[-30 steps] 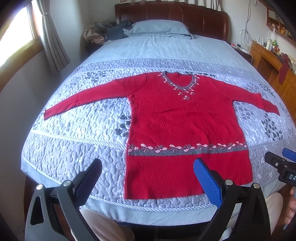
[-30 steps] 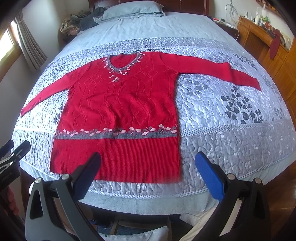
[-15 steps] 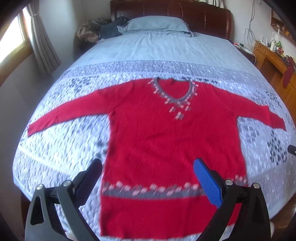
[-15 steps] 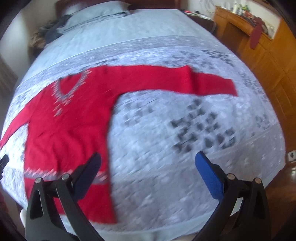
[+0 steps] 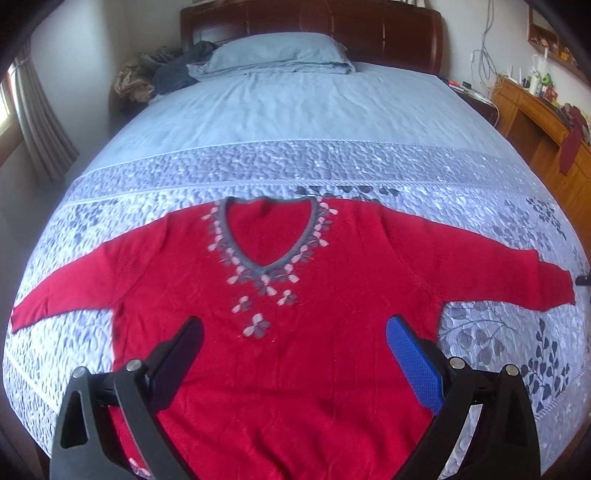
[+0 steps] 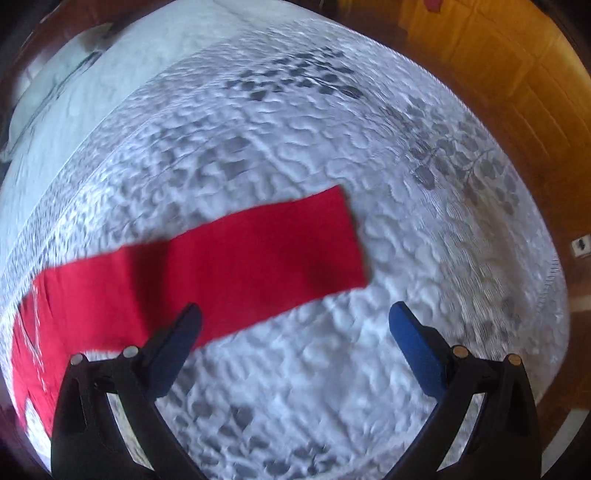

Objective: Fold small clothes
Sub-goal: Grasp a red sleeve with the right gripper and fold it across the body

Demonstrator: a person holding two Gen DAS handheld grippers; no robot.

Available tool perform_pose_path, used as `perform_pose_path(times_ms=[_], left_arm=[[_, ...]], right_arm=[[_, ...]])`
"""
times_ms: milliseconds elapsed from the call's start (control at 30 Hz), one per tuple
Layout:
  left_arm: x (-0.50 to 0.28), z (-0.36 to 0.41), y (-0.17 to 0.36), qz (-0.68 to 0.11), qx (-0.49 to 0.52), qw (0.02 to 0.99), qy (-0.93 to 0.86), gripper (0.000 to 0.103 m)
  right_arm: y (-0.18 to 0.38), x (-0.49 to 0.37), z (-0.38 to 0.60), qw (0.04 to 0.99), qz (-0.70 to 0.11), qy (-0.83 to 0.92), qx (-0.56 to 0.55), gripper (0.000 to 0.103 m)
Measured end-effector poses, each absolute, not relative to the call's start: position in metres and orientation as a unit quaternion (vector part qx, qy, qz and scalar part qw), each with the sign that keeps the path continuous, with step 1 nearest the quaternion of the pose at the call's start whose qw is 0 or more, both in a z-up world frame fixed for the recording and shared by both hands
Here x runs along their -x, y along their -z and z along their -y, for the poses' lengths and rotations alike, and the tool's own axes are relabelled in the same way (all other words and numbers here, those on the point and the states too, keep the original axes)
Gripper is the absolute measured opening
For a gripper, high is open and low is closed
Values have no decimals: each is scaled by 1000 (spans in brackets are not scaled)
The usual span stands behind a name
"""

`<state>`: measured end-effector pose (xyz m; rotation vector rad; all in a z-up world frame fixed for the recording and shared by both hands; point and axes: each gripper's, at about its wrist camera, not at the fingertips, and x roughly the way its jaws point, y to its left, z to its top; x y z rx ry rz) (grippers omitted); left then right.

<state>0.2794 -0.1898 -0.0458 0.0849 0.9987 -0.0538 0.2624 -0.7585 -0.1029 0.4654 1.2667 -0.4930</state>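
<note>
A red knit sweater (image 5: 295,332) with a grey V-neck and pink flower trim lies flat, front up, on the quilted bedspread (image 5: 332,166), both sleeves spread out sideways. My left gripper (image 5: 295,347) is open and empty, above the sweater's chest. My right gripper (image 6: 295,325) is open and empty, above the quilt just in front of the sweater's right sleeve (image 6: 229,266); the sleeve's cuff (image 6: 351,240) lies beyond the jaws. The right wrist view is blurred.
A blue pillow (image 5: 277,51) and a heap of clothes (image 5: 166,74) lie by the dark wooden headboard (image 5: 314,18). A wooden dresser (image 5: 535,122) stands along the right side of the bed. Curtains (image 5: 37,122) hang at the left.
Both grippers moved forward over the bed. The left went from the hem up to the chest. The right swung right, from the sweater's body to its right sleeve. Both stayed open.
</note>
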Motion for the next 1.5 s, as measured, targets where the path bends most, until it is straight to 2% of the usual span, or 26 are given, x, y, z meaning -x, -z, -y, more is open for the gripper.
perform_pose_path(times_ms=[100,133,233,333,400,433,467,667,967,1433,1500], left_arm=[[-284,199,62,-482,-60,874,22,99],[-285,198,66,-485,-62,872,21,99],[-289,195,82,-498,-62,865,12,99],[-291,189,91,-506,-60,860,5,99],[-291,186,94,-508,-60,859,2,99],[-290,185,95,-509,-60,859,1,99],[-290,184,95,-509,-60,859,1,99],[-283,166,91,-508,-57,860,-1,99],[-285,105,87,-512,-35,857,-41,99],[-315,51,109,-531,-31,845,-62,99],[-316,50,111,-533,-25,844,-56,99]], right_arm=[[122,-263,784,745,-575,220,-257,99],[128,-263,790,742,-574,220,-267,96],[146,-263,798,730,-580,213,-292,75],[150,-262,798,736,-572,212,-293,74],[146,-263,794,744,-573,210,-271,53],[143,-262,793,748,-569,202,-276,26],[139,-260,794,750,-563,199,-286,3],[97,-255,770,789,-520,191,-266,3],[50,-303,625,829,-522,94,-176,3],[105,-380,362,805,-579,-74,-111,3],[119,-385,343,792,-593,-90,-113,7]])
